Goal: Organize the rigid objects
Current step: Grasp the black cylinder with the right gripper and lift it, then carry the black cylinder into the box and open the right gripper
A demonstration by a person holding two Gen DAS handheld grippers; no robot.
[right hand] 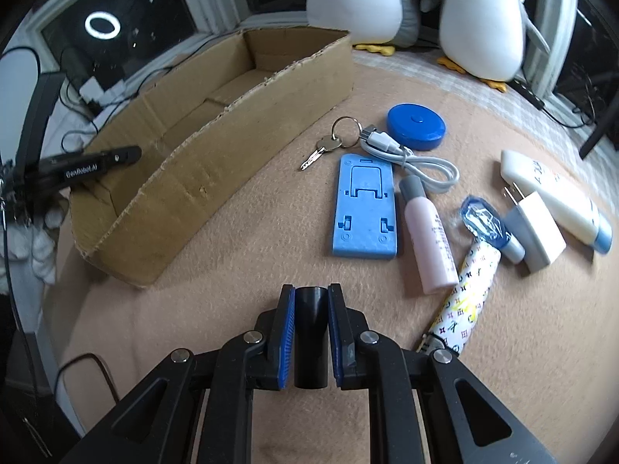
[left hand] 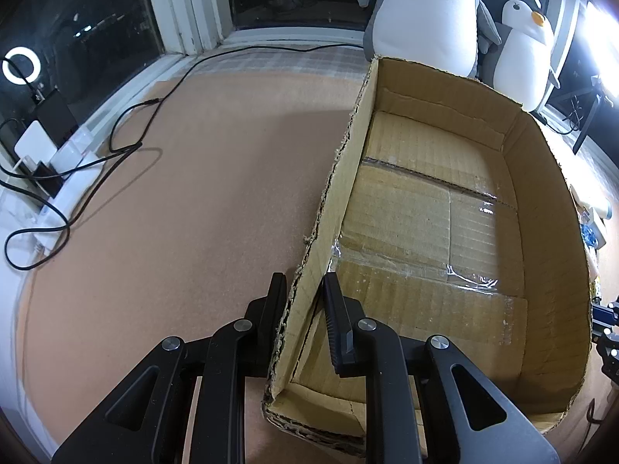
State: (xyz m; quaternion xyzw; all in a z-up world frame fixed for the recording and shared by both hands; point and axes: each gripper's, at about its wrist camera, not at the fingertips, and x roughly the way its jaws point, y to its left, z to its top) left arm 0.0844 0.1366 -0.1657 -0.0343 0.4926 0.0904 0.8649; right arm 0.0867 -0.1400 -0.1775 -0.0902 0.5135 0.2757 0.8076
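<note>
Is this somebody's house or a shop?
Probably a room at home. Two plush penguins sit by dark windows, and everyday things like keys and a lotion bottle lie on a blanket beside a cardboard box.

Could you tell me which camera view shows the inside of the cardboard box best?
The left wrist view: it looks down onto the cardboard box floor. The right wrist view shows its outer wall and little of the inside.
</note>
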